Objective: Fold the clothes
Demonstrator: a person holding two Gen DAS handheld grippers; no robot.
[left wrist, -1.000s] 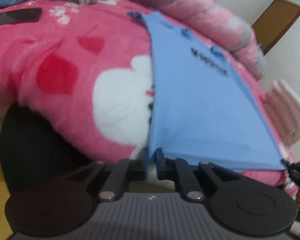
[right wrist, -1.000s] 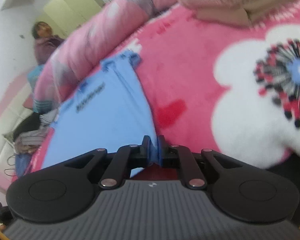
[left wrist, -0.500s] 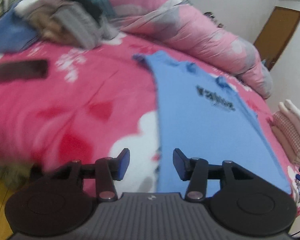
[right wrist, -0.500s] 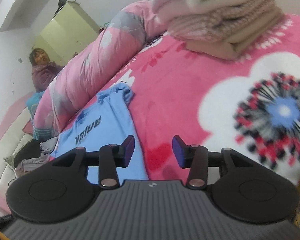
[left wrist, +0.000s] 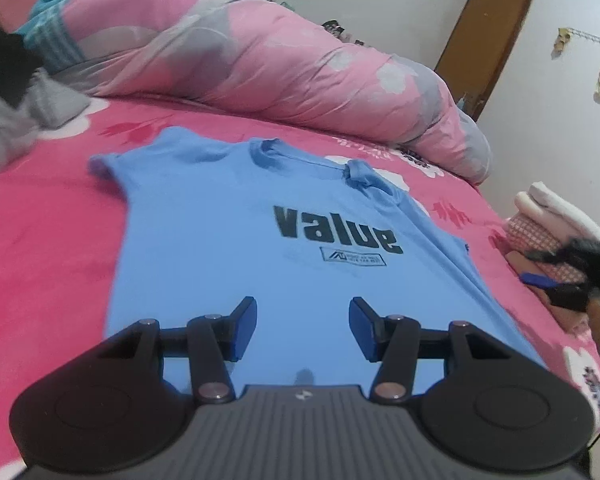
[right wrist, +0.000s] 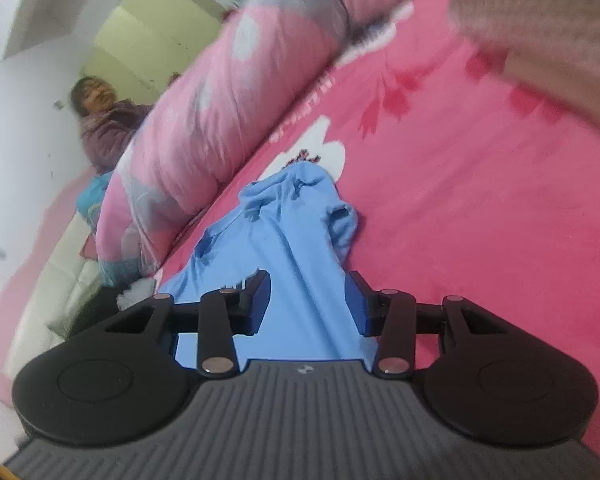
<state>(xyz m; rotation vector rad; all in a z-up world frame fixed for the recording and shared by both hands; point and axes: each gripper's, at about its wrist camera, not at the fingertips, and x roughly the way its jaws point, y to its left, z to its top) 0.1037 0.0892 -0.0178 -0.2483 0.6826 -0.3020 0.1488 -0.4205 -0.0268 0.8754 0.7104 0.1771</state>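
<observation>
Biggest thing here is the bed [left wrist: 52,240], covered in a hot-pink flower blanket, though its near edge is hidden behind the gripper bodies in both views. A rolled pink and grey duvet [left wrist: 260,68] runs along the far side from 10 to 2 o'clock in the left wrist view. The blue shirt [left wrist: 220,240] lies flat, chest up, in the middle of the bed with the collar at 12 o'clock and the hem cut off by the left gripper [left wrist: 302,326], whose fingers are spread wide with nothing between them, hovering over the lower part of the shirt. You can read "value" in big black letters on the chest, and there's a small boxed label under it that's too tiny to make out. In the right wrist view the shirt [right wrist: 292,256] looks narrower and its far sleeve is bunched up; the right gripper [right wrist: 307,304] is also spread apart and empty, sitting over the shirt's right edge. At 3 o'clock in the left view there's a folded pile [left wrist: 548,232], partly covered by a blurry dark shape I can't identify. Grey clothes [left wrist: 8,120] sit at 9 o'clock, cut off by the frame. A person [right wrist: 100,120] sits at 10 o'clock in the right view, half hidden by the duvet.
</observation>
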